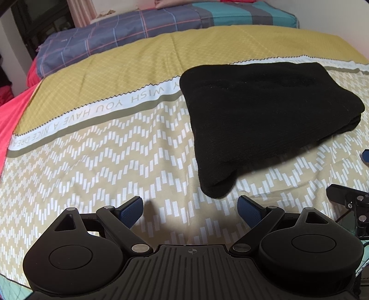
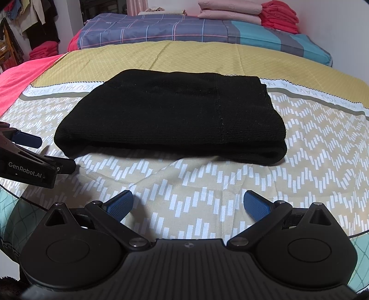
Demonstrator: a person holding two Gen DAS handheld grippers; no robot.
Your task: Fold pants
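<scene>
The black pants [image 2: 170, 115] lie folded into a thick rectangular bundle on the patterned bedspread [image 2: 207, 184]. In the left wrist view the bundle [image 1: 260, 120] sits ahead and to the right. My left gripper [image 1: 190, 211] is open and empty, just short of the bundle's near corner. My right gripper [image 2: 188, 204] is open and empty, a short way in front of the bundle's near edge. The left gripper also shows at the left edge of the right wrist view [image 2: 34, 157], beside the bundle's left end.
A plaid and striped folded quilt [image 2: 184, 30] lies across the far end of the bed. Stacked pink and red folded cloths [image 2: 249, 13] sit on it. A red sheet [image 1: 9, 120] hangs at the bed's left side. Clothes hang at far left [image 2: 27, 20].
</scene>
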